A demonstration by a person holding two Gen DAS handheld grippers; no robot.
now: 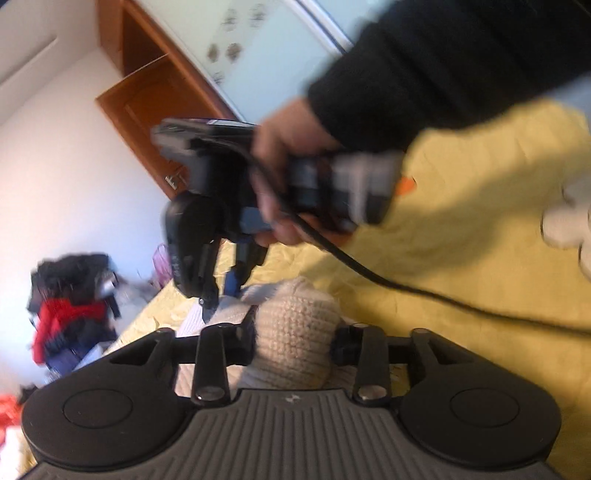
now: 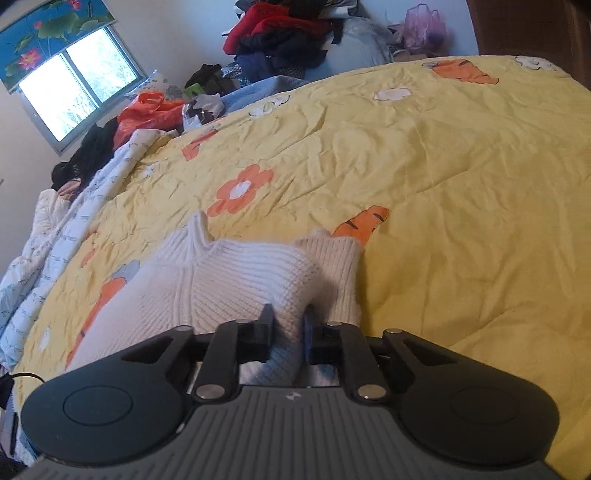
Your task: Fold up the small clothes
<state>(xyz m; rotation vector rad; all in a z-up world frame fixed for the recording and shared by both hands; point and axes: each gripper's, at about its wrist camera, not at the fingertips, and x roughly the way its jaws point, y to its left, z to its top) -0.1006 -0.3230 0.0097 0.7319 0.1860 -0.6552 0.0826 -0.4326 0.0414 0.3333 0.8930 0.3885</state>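
A small cream knitted sweater (image 2: pixel 207 280) lies on the yellow quilt (image 2: pixel 443 184). My right gripper (image 2: pixel 288 332) is shut on a bunched fold of the sweater, near a ribbed cuff (image 2: pixel 340 266). In the left wrist view, my left gripper (image 1: pixel 295 343) is shut on a thick roll of the same knit (image 1: pixel 295 325). The right gripper (image 1: pixel 221 291), held by a hand in a black sleeve (image 1: pixel 295 158), shows there just beyond, its fingertips down on the sweater.
The quilt has orange flower and carrot prints. A pile of red and dark clothes (image 2: pixel 280 33) and bags (image 2: pixel 151 110) lie beyond the bed's far edge. A window (image 2: pixel 74 92) is at left. A wooden cabinet (image 1: pixel 147 103) stands behind. A black cable (image 1: pixel 406 288) crosses the quilt.
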